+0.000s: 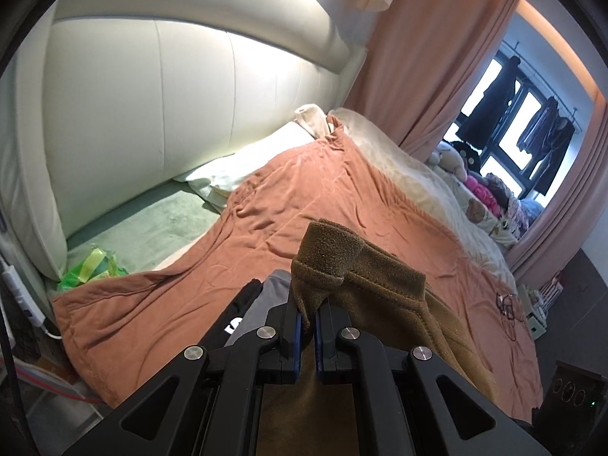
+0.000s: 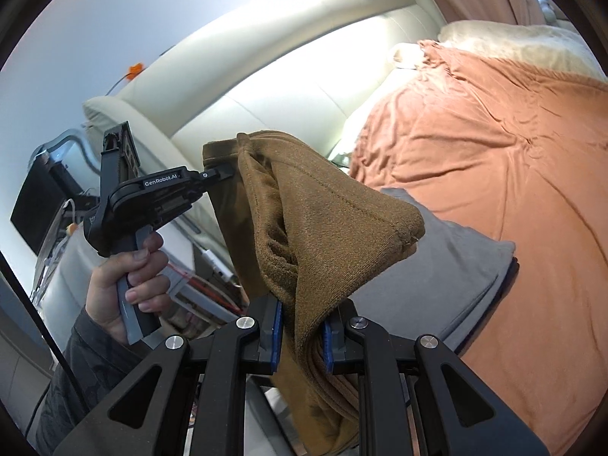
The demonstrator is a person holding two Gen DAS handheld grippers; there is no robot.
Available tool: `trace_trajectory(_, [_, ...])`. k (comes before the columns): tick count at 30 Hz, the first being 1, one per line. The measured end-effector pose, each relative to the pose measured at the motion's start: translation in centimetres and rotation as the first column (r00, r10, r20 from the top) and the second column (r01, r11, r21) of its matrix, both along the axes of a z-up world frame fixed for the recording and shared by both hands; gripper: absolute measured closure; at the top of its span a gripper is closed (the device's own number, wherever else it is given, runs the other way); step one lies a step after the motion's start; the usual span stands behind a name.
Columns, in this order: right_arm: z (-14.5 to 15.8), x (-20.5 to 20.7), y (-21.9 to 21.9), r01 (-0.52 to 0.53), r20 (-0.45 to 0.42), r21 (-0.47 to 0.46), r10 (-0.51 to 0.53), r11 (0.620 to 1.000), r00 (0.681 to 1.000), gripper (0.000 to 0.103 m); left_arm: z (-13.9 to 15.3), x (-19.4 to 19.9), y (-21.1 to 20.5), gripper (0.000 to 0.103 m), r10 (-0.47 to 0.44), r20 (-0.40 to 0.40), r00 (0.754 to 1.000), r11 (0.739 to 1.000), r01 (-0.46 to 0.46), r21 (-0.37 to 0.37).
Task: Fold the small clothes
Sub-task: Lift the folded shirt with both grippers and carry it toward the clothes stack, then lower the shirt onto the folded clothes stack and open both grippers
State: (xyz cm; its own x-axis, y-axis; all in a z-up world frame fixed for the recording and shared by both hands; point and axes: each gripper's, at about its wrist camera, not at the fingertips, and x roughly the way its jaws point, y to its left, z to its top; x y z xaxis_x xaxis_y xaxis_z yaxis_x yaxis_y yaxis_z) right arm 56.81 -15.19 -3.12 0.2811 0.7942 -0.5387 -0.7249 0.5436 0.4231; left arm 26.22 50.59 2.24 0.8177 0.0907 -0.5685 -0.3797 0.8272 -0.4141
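Wide bed (image 1: 125, 228) with a pale padded headboard, covered by a rumpled orange-brown blanket (image 1: 342, 205); white pillow (image 1: 243, 169) at the head end.

On the blanket, at the near edge: flat grey garment (image 2: 437, 262), apparently folded already, on top of a black piece (image 1: 243, 306) with white print. Seems a small pile of finished clothes.

Above that pile, in the air: brown fleece-like garment with stitched hems (image 2: 323, 220), stretched between both tools and hanging down in loose layers under them. Not resting on the bed yet.

Left gripper (image 1: 308, 332): jaws clenched, a thin hem of the brown garment pinched between the blue pads. In the right view, same tool visible from the side, held by a hand (image 2: 125, 285) with a dark sleeve, its tip at one upper corner of the cloth.

Right gripper (image 2: 302, 338): jaws closed on a thicker bunch of the same brown cloth, several layers between the pads.

Step in hand, by judgement: carrying the brown garment over the bed, before laying it for folding.

Next move probably needs: keep both grips firm, hold the upper edge taut, lower onto a free part of the blanket beside the grey pile, not over it. Risk: hanging layers landing bunched instead of flat.
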Motion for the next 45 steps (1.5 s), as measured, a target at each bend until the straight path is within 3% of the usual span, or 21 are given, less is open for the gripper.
trace_trajectory(6, [-2.9,3.0,0.1,0.006,-0.042,-0.018,-0.007,1.0,0.999,0.089,-2.4,4.6,0.3,0.098,-0.011,-0.073,0.997,1.0,0.013,0.028])
trace_trajectory(13, [-5.6,5.9,2.0,0.015,-0.07,-0.041,-0.018,0.999,0.997,0.088,-7.2,9.6,0.7,0.098,-0.035,-0.154,0.987,0.999,0.038,0.02])
trace_trajectory(16, [-6.7,7.0,3.1,0.059,-0.074,-0.093,-0.066,0.994,0.995,0.085,-8.9,11.4,0.4,0.098,-0.044,-0.183,0.982,0.999,0.049,0.024])
trace_trajectory(19, [-9.1,9.9,3.1,0.177,-0.098,-0.207,-0.2,0.962,0.975,0.077,-11.0,13.3,0.2,0.087,0.001,-0.284,0.959,0.997,0.02,0.073])
trace_trajectory(21, [-9.9,11.0,2.2,0.229,-0.123,-0.219,-0.26,0.948,0.958,0.077,-12.1,13.6,0.5,0.07,0.022,-0.32,0.947,0.996,0.006,0.085])
trace_trajectory(23, [-9.9,11.1,1.3,0.251,-0.14,-0.201,-0.282,0.947,0.949,0.077,-12.3,13.1,0.5,0.068,0.022,-0.322,0.947,0.995,0.009,0.096])
trace_trajectory(31, [-7.5,5.5,1.9,0.198,-0.092,-0.152,-0.214,0.968,0.973,0.077,-11.9,8.9,-1.0,0.068,-0.03,-0.321,0.947,0.994,0.061,0.087])
trace_trajectory(40, [-6.4,-3.5,6.8,0.082,-0.002,-0.201,-0.084,0.976,0.996,0.077,-13.1,3.5,-5.2,0.068,-0.095,-0.355,0.93,0.986,0.137,0.095])
trace_trajectory(42, [-6.5,-5.6,8.0,0.061,0.003,-0.223,-0.062,0.973,0.998,0.077,-13.5,2.3,-6.3,0.061,-0.109,-0.361,0.926,0.982,0.156,0.103])
trace_trajectory(44, [-6.6,-6.4,8.3,0.042,0.016,-0.248,-0.04,0.968,0.999,0.07,-13.6,1.1,-7.1,0.052,-0.111,-0.359,0.927,0.981,0.16,0.111])
trace_trajectory(45, [-6.6,-7.5,8.8,0.034,0.026,-0.255,-0.028,0.966,0.999,0.055,-13.7,0.5,-7.5,0.051,-0.115,-0.355,0.928,0.979,0.166,0.117])
